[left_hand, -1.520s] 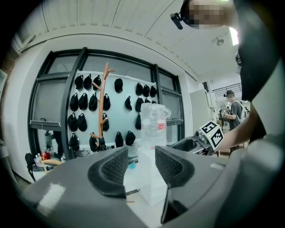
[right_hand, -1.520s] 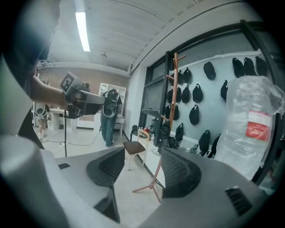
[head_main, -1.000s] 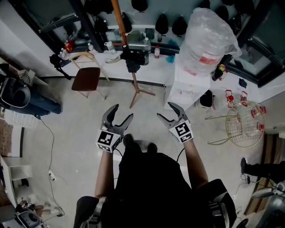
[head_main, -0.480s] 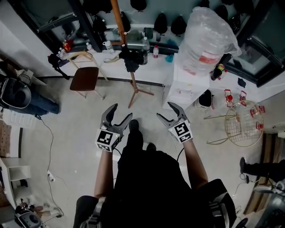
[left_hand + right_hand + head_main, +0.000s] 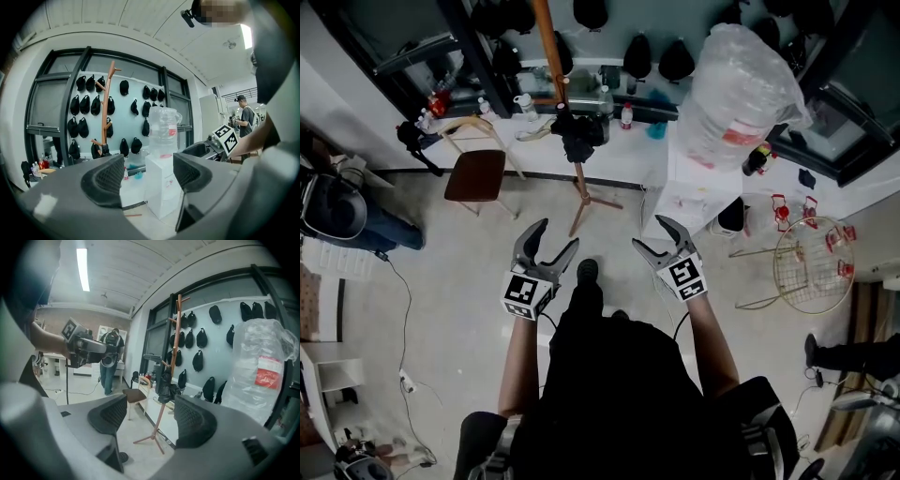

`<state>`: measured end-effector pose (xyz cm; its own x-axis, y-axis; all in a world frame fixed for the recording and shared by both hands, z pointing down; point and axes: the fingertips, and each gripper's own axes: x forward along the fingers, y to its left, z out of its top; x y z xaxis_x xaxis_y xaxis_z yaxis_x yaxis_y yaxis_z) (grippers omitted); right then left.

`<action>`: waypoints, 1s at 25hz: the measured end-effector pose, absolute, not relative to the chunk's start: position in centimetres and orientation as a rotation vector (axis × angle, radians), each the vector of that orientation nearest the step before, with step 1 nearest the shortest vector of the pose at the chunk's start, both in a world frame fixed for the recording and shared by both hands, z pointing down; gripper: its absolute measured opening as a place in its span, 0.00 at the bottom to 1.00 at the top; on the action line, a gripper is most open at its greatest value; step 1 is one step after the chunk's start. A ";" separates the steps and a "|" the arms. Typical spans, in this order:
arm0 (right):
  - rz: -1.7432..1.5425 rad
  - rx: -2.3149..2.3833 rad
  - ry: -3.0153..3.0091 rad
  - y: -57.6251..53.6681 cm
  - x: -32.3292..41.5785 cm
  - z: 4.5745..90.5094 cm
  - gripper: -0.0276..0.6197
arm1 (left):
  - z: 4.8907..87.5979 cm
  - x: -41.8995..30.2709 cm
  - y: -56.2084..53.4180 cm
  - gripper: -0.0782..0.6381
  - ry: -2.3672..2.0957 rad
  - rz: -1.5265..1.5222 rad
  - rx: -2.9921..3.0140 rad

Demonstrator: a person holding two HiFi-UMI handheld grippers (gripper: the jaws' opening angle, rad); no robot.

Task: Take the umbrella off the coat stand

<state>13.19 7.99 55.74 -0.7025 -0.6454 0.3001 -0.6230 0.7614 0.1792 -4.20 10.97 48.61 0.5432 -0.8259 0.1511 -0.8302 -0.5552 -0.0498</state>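
Indoor lab or test studio, rows of black caps (image 5: 84,105) on glazed wall, water cooler (image 5: 703,178) w/ big bottle (image 5: 736,80), cable (image 5: 410,309) across pale floor (image 5: 469,319), strip light (image 5: 83,269) overhead, chair (image 5: 475,174) by white counter (image 5: 619,142).

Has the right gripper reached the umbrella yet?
No, in the head view the right gripper hovers with its jaws apart and empty, well short of the black umbrella hanging on the coat stand.
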 end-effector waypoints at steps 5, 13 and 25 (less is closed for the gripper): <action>-0.086 1.003 -2.591 6.0 13.0 55.6 0.53 | 48.6 -5.4 8.8 0.56 -1.462 0.239 2.732; -0.047 1.028 -2.553 2.8 12.0 56.4 0.53 | 49.3 -6.5 4.4 0.56 -1.408 0.225 2.729; -0.013 1.097 -2.509 -3.4 11.5 56.3 0.52 | 50.5 -7.9 -2.7 0.56 -1.368 0.238 2.709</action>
